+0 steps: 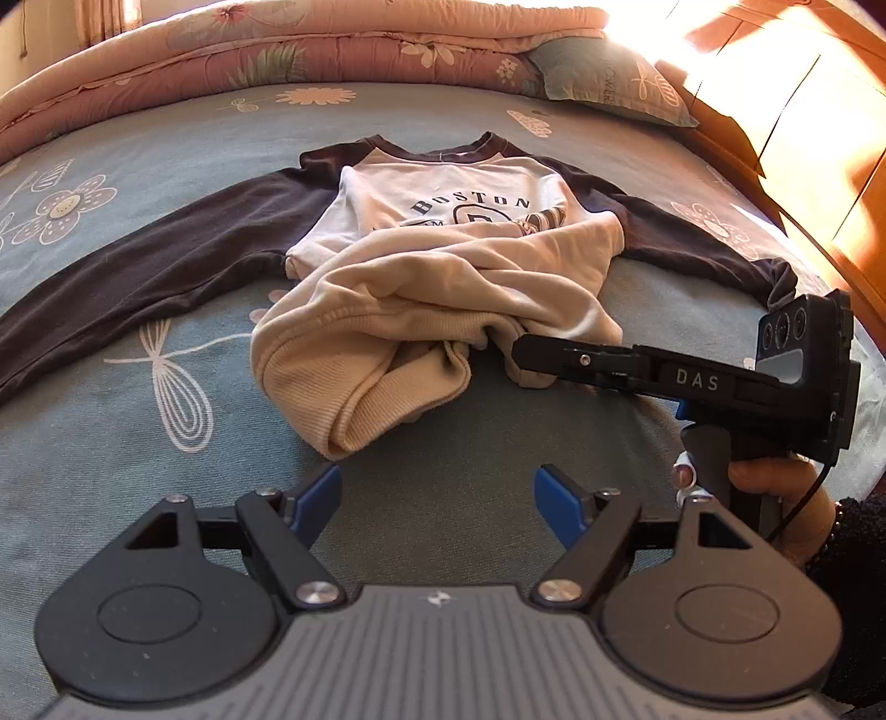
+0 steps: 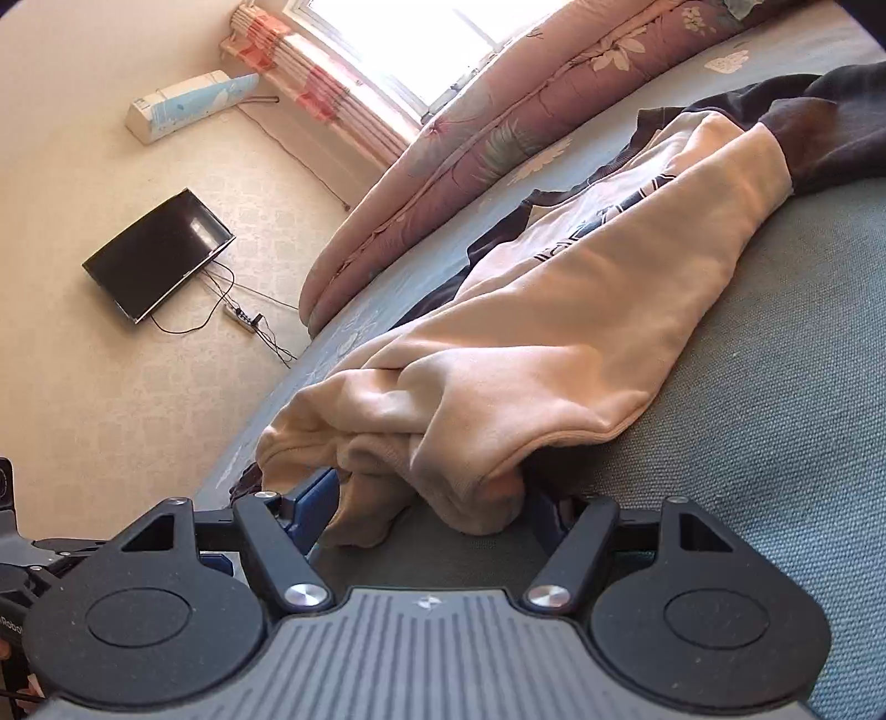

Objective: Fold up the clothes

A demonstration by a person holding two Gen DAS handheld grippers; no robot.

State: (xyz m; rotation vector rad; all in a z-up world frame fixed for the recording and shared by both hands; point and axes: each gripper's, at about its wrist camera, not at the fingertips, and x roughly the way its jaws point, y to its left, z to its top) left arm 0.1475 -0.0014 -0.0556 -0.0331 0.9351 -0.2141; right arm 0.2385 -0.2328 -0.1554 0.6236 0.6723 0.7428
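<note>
A sweatshirt (image 1: 443, 288) with a cream body, dark sleeves and a "BOSTON" print lies face up on the bed, both sleeves spread out sideways. Its lower half is bunched into a heap toward me. My left gripper (image 1: 437, 498) hovers open just short of that heap with nothing between its blue fingers. My right gripper (image 1: 523, 357) comes in from the right, its tips at the crumpled hem. In the right wrist view, the right gripper (image 2: 432, 507) stands open with the hem of the sweatshirt (image 2: 581, 332) lying between its fingers, which do not pinch it.
The blue-grey floral sheet (image 1: 166, 443) covers the bed. A folded pink quilt (image 1: 332, 50) and a pillow (image 1: 609, 83) lie at the far side, with a wooden headboard (image 1: 803, 138) at the right. A hand (image 1: 775, 487) holds the right gripper. A television (image 2: 158, 255) hangs on the wall.
</note>
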